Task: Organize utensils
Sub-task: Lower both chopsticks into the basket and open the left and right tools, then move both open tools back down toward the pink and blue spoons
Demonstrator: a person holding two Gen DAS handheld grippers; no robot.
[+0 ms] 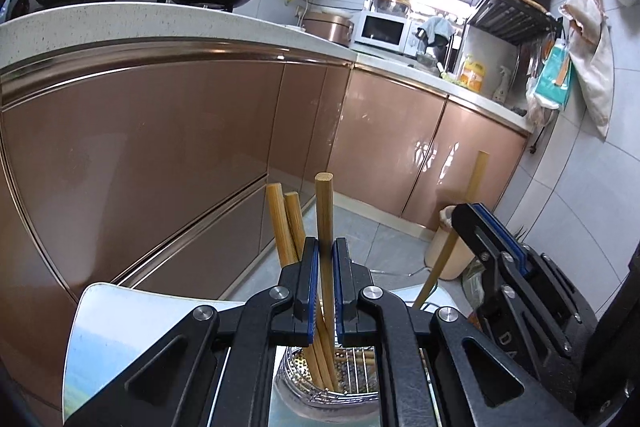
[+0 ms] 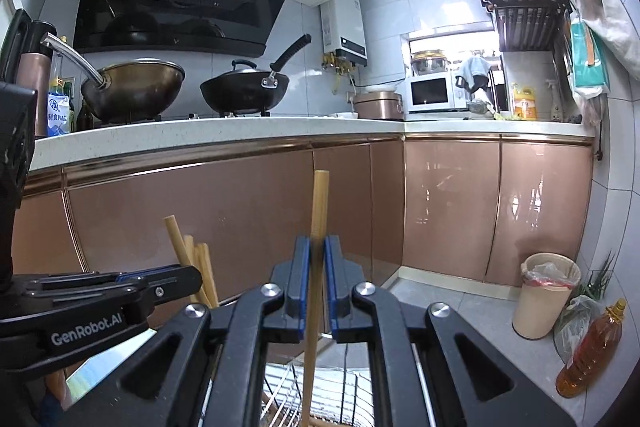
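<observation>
Left gripper (image 1: 326, 283) clamps one chopstick (image 1: 325, 227) upright, tip inside the holder (image 1: 320, 383) beside two others (image 1: 286, 223). Right gripper (image 2: 316, 291) clamps a second stick (image 2: 318, 223) above the rack (image 2: 340, 391), likely held vertical for dropping in.

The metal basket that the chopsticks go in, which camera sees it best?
The left wrist view. There the metal basket shows its round holed wall and wire side, with chopsticks standing inside. The right wrist view shows only some wire bars behind the gripper.
</observation>
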